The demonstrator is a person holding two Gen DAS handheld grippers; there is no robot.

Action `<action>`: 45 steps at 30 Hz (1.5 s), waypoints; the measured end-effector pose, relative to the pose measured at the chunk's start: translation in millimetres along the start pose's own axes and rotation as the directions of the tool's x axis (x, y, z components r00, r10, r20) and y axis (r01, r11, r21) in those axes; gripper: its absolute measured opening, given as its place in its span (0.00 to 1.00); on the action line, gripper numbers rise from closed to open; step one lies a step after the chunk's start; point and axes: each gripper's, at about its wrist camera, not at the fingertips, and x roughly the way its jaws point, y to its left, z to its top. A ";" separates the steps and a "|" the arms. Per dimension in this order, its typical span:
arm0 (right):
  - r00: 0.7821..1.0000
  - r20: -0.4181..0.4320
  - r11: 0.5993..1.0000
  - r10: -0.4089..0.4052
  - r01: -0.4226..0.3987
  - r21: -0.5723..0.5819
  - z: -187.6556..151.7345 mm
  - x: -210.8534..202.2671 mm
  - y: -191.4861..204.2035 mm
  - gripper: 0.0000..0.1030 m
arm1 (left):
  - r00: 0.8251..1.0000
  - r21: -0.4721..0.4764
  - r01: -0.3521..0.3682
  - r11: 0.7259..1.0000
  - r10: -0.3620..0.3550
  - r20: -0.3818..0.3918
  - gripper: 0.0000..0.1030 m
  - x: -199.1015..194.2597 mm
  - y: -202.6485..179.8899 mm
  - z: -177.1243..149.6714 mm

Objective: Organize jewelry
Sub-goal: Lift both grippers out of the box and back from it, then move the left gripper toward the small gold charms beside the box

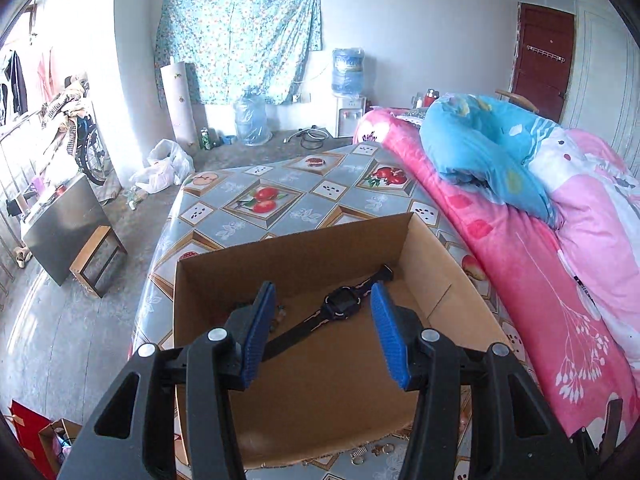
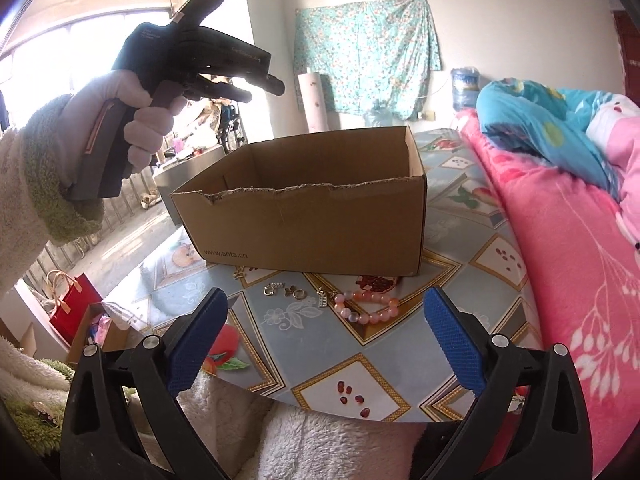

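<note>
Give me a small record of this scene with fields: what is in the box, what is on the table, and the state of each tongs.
box: open cardboard box on the table
in box: black watch, lying flat; some small pieces beside it, too hidden to name
on table: pink bead bracelet and small metal pieces, in front of the box
left tongs: open, empty, above the box
right tongs: wide open, empty, facing the bracelet
beside table: pink quilt
</note>
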 end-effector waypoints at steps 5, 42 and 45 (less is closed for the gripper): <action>0.999 0.029 1.000 -0.016 0.016 -0.002 -0.3 -2.8 5.9 0.92 | 0.998 0.013 0.015 1.000 -0.015 0.067 0.49 -29.2 -4.4 -23.3; 0.977 -0.085 0.975 -0.196 0.203 0.087 -42.7 43.3 27.4 0.91 | 0.985 0.099 0.080 0.992 -0.064 -0.160 0.61 39.5 17.2 -233.9; 0.977 -0.078 0.976 -0.199 0.204 0.070 -40.7 44.4 32.4 0.91 | 0.984 0.103 0.085 0.991 -0.068 -0.162 0.61 42.2 17.1 -236.4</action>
